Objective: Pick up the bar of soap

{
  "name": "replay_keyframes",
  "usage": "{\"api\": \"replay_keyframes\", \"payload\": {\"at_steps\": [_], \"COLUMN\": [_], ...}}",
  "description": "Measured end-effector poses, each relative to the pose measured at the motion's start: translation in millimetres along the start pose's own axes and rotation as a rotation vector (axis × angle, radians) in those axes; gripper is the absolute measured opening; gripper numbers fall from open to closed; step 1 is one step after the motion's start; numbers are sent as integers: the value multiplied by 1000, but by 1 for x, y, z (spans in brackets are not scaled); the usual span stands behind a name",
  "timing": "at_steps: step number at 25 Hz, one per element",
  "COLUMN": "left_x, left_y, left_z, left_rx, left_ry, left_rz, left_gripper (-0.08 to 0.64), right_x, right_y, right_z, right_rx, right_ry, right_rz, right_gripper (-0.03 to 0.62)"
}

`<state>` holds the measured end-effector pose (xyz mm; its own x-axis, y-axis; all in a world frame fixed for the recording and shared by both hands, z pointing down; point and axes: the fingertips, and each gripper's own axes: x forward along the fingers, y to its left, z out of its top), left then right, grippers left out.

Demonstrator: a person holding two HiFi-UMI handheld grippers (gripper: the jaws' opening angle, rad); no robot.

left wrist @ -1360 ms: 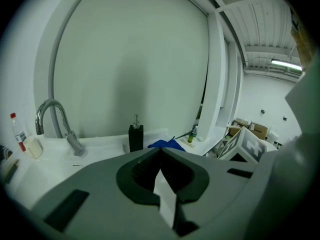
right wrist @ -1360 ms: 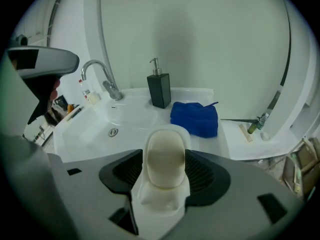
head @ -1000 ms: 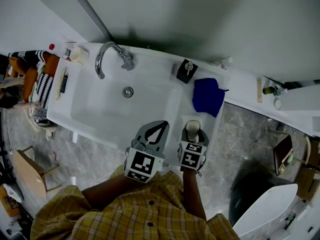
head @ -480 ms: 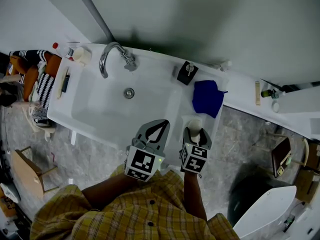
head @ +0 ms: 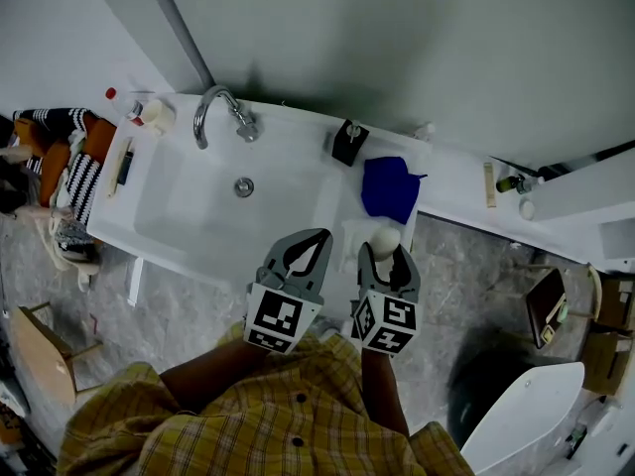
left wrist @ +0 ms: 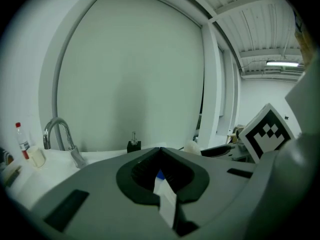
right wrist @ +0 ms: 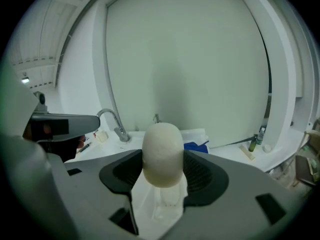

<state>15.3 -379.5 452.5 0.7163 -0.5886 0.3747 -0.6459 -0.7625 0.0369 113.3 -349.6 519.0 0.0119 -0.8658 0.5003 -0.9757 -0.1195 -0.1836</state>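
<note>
Cream bar of soap sits clenched in my right gripper; likely slick, it could squirt out if I squeeze harder. My left gripper is closed, empty.

Inventory referenced to the sink: one faucet at its rear edge; one black dispenser, one blue cloth and one bar of soap to its right.
</note>
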Motion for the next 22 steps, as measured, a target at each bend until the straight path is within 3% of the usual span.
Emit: {"api": "replay_keyframes", "payload": {"at_steps": [8, 22], "left_x": [-19, -43], "left_y": [-20, -33], "left_z": [14, 34], "left_rx": [10, 9], "left_ry": [-60, -156], "left_rz": [33, 99], "left_gripper": [12, 12], "right_x": [-49, -95], "right_y": [12, 25], "right_z": [40, 75], "right_rx": [-36, -98], "right_ry": [-169, -306], "right_rz": [49, 97], "right_gripper": [256, 256]}}
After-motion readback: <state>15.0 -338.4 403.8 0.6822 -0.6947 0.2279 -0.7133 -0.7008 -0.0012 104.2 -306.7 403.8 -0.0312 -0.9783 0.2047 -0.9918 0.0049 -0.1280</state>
